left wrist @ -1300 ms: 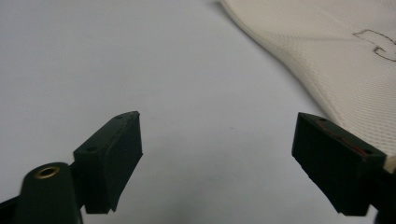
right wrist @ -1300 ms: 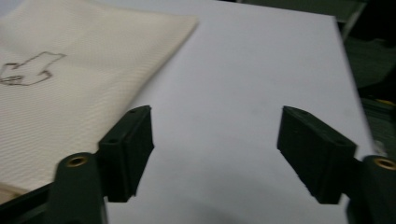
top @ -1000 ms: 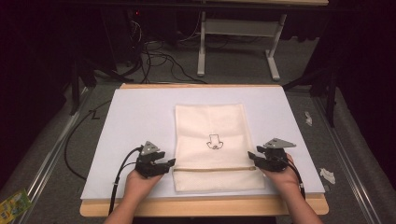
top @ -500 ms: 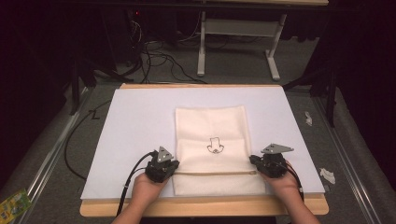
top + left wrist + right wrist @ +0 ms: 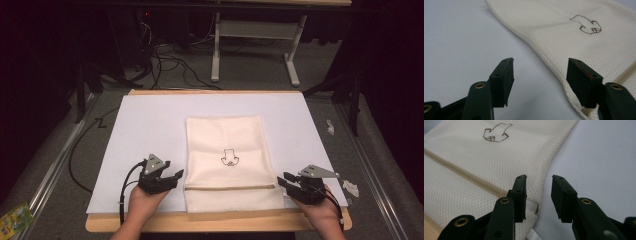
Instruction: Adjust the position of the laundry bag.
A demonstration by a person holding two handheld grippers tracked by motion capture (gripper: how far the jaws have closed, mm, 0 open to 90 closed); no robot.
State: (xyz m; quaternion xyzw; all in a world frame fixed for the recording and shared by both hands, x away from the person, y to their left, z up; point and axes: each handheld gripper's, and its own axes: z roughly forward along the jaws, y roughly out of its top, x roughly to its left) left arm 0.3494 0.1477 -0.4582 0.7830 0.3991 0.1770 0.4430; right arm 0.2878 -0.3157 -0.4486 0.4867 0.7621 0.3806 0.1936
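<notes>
high view: left claw (image 5: 176,176) and right claw (image 5: 281,181), both just opened and empty, flank the mesh bag (image 5: 227,150).

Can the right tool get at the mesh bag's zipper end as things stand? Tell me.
Probably yes. The right tool sits open just off the mesh bag, its jaws having just opened, with nothing between it and the zipper end on the white mat.

Cream mesh-weave cloth bag (image 5: 227,165), matt and finely textured, with a woven zip tape and a dark stitched emblem (image 5: 229,158), lies on a smooth, matt pale sheet (image 5: 145,125) that looks like paper. The desk (image 5: 220,221) edge shows bare light wood. Each hand-held gripper's pads (image 5: 504,77) look like matt black plastic with brass-coloured rivets.
</notes>
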